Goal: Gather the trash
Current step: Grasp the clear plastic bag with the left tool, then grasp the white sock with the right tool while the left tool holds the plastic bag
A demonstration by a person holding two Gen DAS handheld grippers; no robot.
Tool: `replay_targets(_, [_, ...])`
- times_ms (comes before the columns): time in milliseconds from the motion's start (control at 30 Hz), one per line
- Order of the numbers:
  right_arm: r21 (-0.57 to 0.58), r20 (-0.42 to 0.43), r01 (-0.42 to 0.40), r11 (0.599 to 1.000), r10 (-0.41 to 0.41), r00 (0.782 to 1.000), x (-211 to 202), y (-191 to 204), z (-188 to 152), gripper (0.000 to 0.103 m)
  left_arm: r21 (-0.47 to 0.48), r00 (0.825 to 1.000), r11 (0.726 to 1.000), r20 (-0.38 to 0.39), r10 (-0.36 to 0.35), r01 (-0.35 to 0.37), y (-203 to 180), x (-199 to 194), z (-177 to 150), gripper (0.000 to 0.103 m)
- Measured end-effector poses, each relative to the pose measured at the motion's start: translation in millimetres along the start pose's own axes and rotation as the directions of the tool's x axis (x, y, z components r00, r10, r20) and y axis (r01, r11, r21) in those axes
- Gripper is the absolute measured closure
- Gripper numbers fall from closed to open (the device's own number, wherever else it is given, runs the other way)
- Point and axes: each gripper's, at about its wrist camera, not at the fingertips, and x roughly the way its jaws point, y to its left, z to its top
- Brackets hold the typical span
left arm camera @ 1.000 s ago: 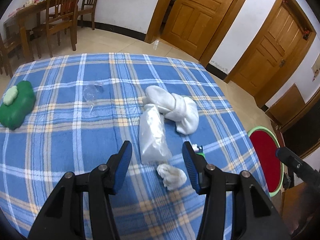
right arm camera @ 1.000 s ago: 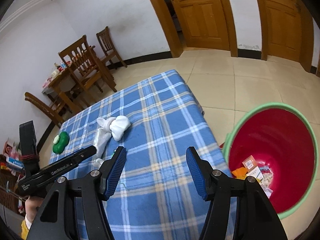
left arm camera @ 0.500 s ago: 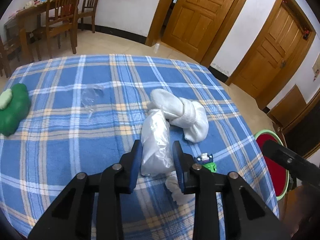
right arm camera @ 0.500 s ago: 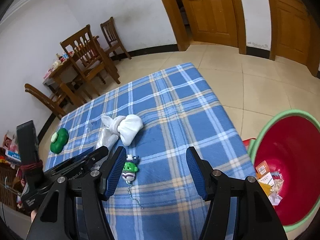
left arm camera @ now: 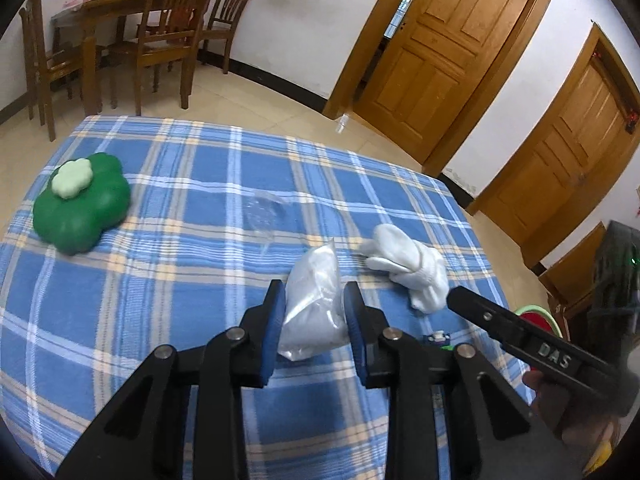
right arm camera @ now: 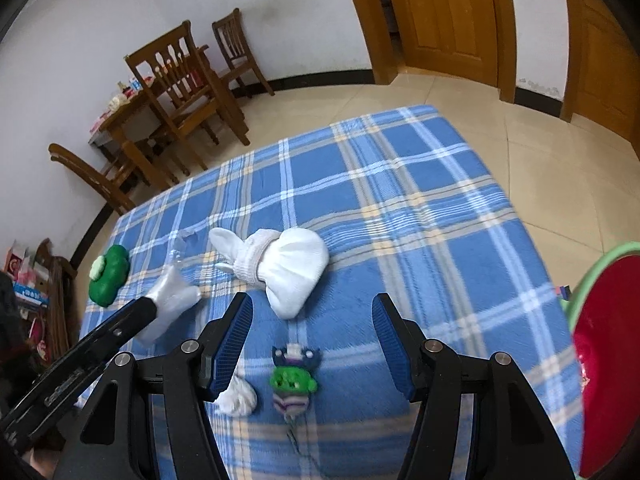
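Left wrist view: the left gripper (left arm camera: 314, 326) has just closed its blue pads on the crinkly plastic bag (left arm camera: 314, 308) by its near end on the plaid cloth (left arm camera: 180, 280). It looks light, soft and slippery, so a mid-body pinch suits. The right gripper (right arm camera: 312, 340) hangs open above the green toy (right arm camera: 294, 380).

On the checked cloth: one plastic bag (left arm camera: 314, 304), one white sock bundle (right arm camera: 280, 266), one crumpled tissue (right arm camera: 238, 398), one green toy (left arm camera: 82, 208), one keychain figure (right arm camera: 294, 380), one clear wrapper (left arm camera: 264, 212).
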Motion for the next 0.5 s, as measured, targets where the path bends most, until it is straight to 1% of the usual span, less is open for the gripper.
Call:
replay_targets(267, [-0.031, -0.019, 0.001, 1.0, -0.002, 1.0, 29.2, 13.3, 8.1, 0.04, -0.014, 1.0, 1.0, -0.016, 0.01, -0.01, 1.2, 5.2, -3.1, 0.073])
replay_targets(367, [-0.042, -0.033, -0.002, 0.999, 0.001, 0.999, 37.0, 15.8, 8.3, 0.063, -0.024, 1.0, 1.0, -0.015, 0.009, -0.009, 2.3, 3.6, -2.9, 0.073])
replay_targets(433, [-0.053, -0.027, 0.009, 0.999, -0.011, 1.0, 38.4, 17.7, 8.4, 0.073, -0.032, 1.0, 0.999, -0.018, 0.006, -0.006, 3.0, 2.9, -3.1, 0.073])
replay_targets(500, [-0.041, -0.035, -0.001, 0.999, 0.0, 0.999, 39.2, 14.9, 8.7, 0.082, -0.039, 1.0, 0.999, -0.02, 0.001, -0.002, 3.2, 1.5, -3.4, 0.073])
